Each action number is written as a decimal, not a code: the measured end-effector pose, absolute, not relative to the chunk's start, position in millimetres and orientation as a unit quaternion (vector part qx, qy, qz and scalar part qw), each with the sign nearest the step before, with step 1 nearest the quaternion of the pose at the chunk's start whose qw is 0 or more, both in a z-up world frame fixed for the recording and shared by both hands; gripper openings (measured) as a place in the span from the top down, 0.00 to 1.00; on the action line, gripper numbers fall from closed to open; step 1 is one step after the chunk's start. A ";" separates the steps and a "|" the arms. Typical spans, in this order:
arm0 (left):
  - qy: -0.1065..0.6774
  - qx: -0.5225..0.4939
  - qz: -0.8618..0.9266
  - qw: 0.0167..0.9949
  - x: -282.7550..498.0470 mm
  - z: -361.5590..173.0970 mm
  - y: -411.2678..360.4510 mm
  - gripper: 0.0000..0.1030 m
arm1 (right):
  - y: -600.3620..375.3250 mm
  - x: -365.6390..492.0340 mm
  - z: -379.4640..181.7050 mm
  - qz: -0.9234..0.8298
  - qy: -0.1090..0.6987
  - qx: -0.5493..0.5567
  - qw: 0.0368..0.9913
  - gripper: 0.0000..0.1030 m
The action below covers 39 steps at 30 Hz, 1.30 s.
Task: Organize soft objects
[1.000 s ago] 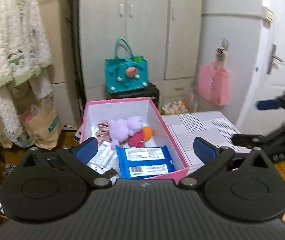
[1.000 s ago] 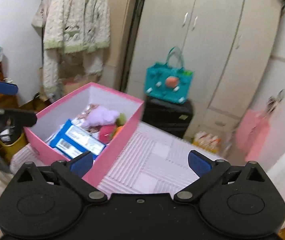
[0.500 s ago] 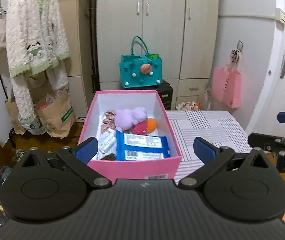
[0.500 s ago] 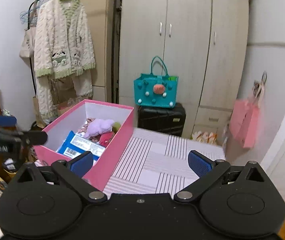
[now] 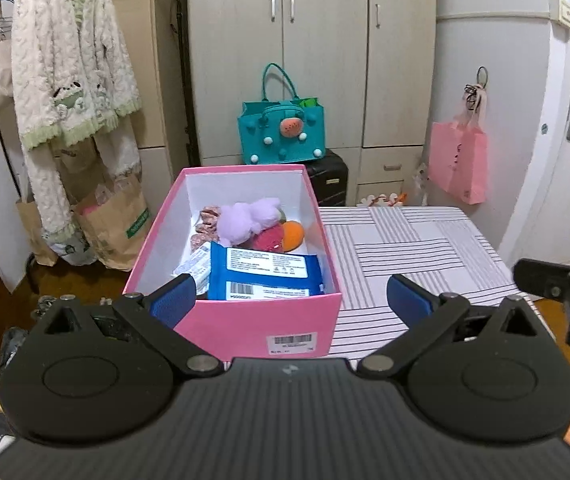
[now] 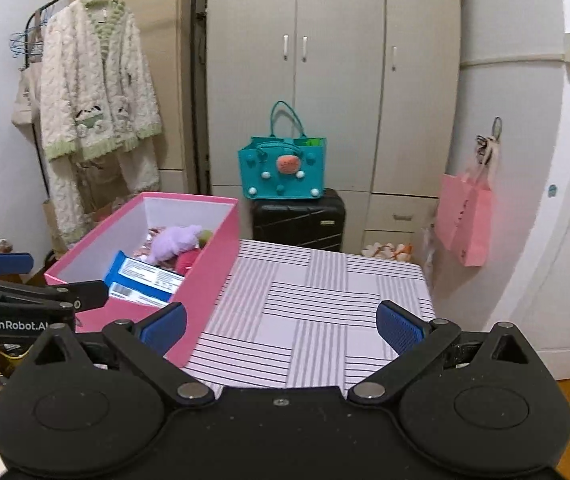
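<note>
Teal bag on black suitcase, pink bag beside wardrobe.

Left gripper side: we read "GenRobot.AI", white on black, in the right wrist view.
Pink box front: we see a white sticker with a barcode; its print is too small for us to read.
Blue pack in the box: we see white labels with a barcode and fine print, none of it legible to us.
Paper bag on the floor: we make out green lettering but cannot read it.
</note>
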State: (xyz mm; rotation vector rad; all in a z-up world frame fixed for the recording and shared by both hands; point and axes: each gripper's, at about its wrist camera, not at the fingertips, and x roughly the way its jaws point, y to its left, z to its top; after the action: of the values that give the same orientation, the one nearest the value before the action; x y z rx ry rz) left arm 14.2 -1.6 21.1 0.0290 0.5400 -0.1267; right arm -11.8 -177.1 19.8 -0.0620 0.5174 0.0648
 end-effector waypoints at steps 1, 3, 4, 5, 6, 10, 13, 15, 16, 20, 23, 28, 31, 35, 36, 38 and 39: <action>0.265 0.018 -0.057 0.962 14.1 19.8 -2.7 0.00 | -178.9 -14.1 19.0 0.027 0.255 -0.031 0.966 0.01; 0.266 0.016 -0.053 0.962 15.3 17.8 -3.6 0.00 | -181.0 -16.2 16.9 0.019 0.254 -0.030 0.966 0.01; 0.268 0.011 -0.052 0.962 16.0 16.8 -2.9 0.00 | -182.0 -17.5 15.8 0.016 0.253 -0.030 0.967 0.01; 0.270 0.008 -0.051 0.962 16.4 15.5 -2.3 0.00 | -183.3 -17.8 15.1 0.015 0.253 -0.029 0.967 0.01; 0.270 0.008 -0.049 0.962 17.2 14.9 -2.5 0.00 | -184.7 -18.3 14.0 0.015 0.254 -0.029 0.967 0.01; 0.265 0.023 -0.042 0.963 17.0 12.1 -5.7 0.00 | -187.0 -20.5 10.6 0.013 0.255 -0.027 0.966 0.01; 0.259 0.027 -0.041 0.965 15.9 10.5 -7.4 0.00 | -186.8 -23.2 6.1 0.008 0.253 -0.027 0.967 0.01; 0.254 0.028 -0.041 0.966 14.9 10.2 -7.8 0.00 | -186.0 -25.5 3.2 0.005 0.250 -0.026 0.968 0.01; 0.251 0.028 -0.040 0.967 14.1 10.0 -8.2 0.00 | -185.4 -26.4 2.6 0.004 0.248 -0.028 0.968 0.01; 0.240 0.027 -0.038 0.970 12.3 9.4 -7.9 0.00 | -184.2 -29.4 0.9 0.000 0.233 -0.034 0.972 0.01; 0.230 0.029 -0.032 0.972 11.0 7.5 -7.4 0.00 | -184.6 -30.8 0.4 0.002 0.225 -0.032 0.974 0.01; 0.218 0.034 -0.027 0.975 10.1 5.1 -6.4 0.00 | -183.8 -34.2 -1.7 -0.005 0.210 -0.040 0.977 0.01; 0.220 0.032 -0.030 0.974 10.2 4.5 -5.6 0.00 | -183.0 -34.5 -2.4 -0.003 0.210 -0.042 0.977 0.01; 0.219 0.033 -0.033 0.975 9.3 3.2 -5.1 0.00 | -182.0 -37.3 -3.4 -0.008 0.201 -0.046 0.979 0.01; 0.218 0.032 -0.033 0.975 9.1 2.8 -5.0 0.00 | -181.4 -37.9 -3.7 -0.010 0.198 -0.047 0.979 0.01; 0.218 0.031 -0.027 0.975 9.4 2.2 -4.9 0.00 | -180.2 -38.7 -4.1 -0.012 0.196 -0.049 0.979 0.01; 0.218 0.032 -0.025 0.975 9.3 2.0 -5.3 0.00 | -180.2 -38.7 -4.3 -0.009 0.198 -0.048 0.979 0.01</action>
State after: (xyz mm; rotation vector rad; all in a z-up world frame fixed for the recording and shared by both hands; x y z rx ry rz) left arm 9.3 -5.3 2.0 0.0637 0.4392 -0.0503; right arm -38.7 -180.2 -4.3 -0.0965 0.3993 -0.0190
